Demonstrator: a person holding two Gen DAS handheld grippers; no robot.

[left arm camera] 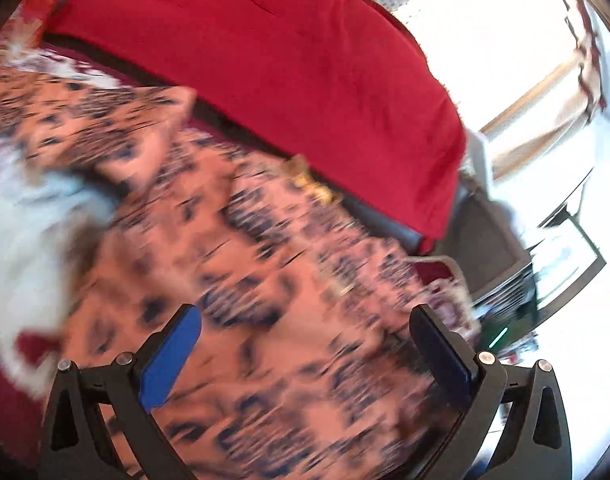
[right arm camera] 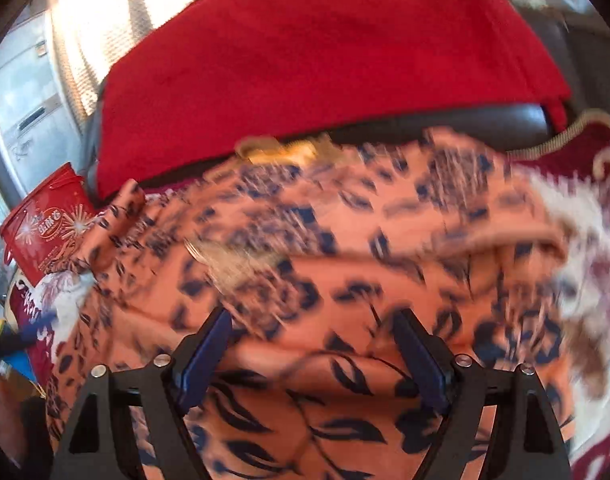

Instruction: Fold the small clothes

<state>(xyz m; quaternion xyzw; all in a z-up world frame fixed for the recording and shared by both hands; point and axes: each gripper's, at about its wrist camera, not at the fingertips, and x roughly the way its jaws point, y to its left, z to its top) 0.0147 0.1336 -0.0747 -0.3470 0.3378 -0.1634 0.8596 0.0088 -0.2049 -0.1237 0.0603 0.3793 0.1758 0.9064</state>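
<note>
An orange garment with a dark blue leaf print point(left arm camera: 265, 280) lies spread on a maroon and white patterned cover point(left arm camera: 21, 220). It fills the middle of the right wrist view point(right arm camera: 345, 264) too. Both views are motion-blurred. My left gripper point(left arm camera: 305, 320) is open just above the cloth, its blue-padded fingers point(left arm camera: 173, 356) wide apart and holding nothing. My right gripper point(right arm camera: 313, 320) is also open over the cloth, with the fabric passing between and under its fingers point(right arm camera: 209, 352). A sleeve or folded flap point(left arm camera: 145, 136) sticks out at the left wrist view's upper left.
A red blanket point(left arm camera: 289, 60) lies draped over a dark padded edge point(right arm camera: 465, 120) behind the garment. A red printed tub point(right arm camera: 49, 224) stands at the left of the right wrist view. Bright curtains point(left arm camera: 485, 40) and shelving point(left arm camera: 545, 272) lie beyond.
</note>
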